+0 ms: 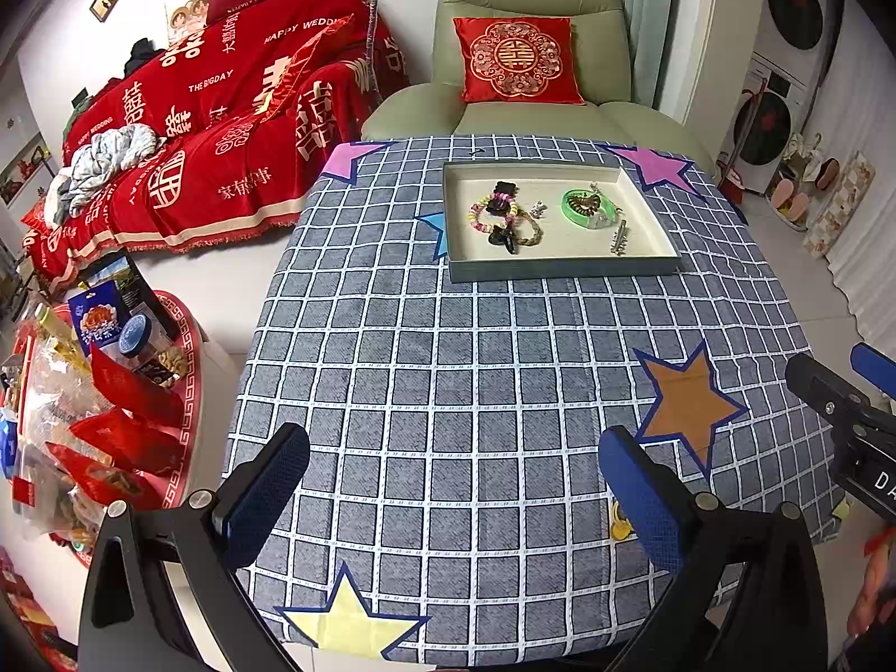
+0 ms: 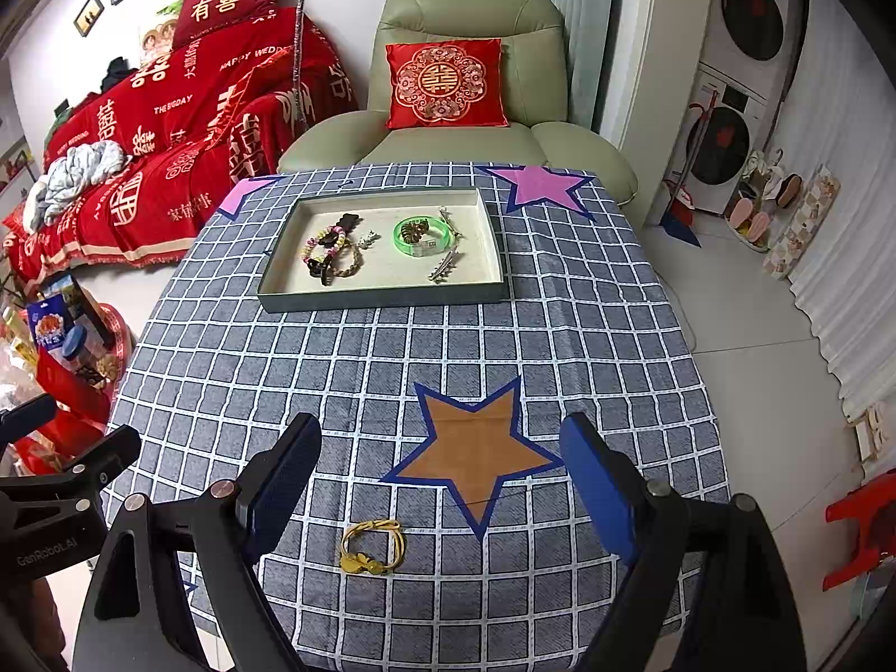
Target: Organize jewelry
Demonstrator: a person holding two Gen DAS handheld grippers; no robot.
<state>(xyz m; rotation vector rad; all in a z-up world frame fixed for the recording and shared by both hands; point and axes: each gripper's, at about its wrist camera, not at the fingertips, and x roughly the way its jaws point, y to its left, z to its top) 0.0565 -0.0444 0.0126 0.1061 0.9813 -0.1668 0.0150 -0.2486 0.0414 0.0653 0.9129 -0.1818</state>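
Left tool (image 1: 453, 495) finger half hides gold bracelet (image 1: 619, 526) beside it.

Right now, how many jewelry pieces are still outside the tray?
1. A gold bracelet lies on the tablecloth near the table's front edge, between the open right gripper's fingers and just below the brown star. The tray holds the rest; nothing else shows, though grippers hide some cloth.

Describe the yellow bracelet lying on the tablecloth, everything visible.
The yellow bracelet is a thin gold-coloured cord loop with a small chunky gold charm at its near end. It lies flat and loosely coiled on the checked tablecloth, outside the tray, near the orange star. It sits between the open fingers of the right gripper, and nothing touches it. In the left wrist view it is mostly hidden.
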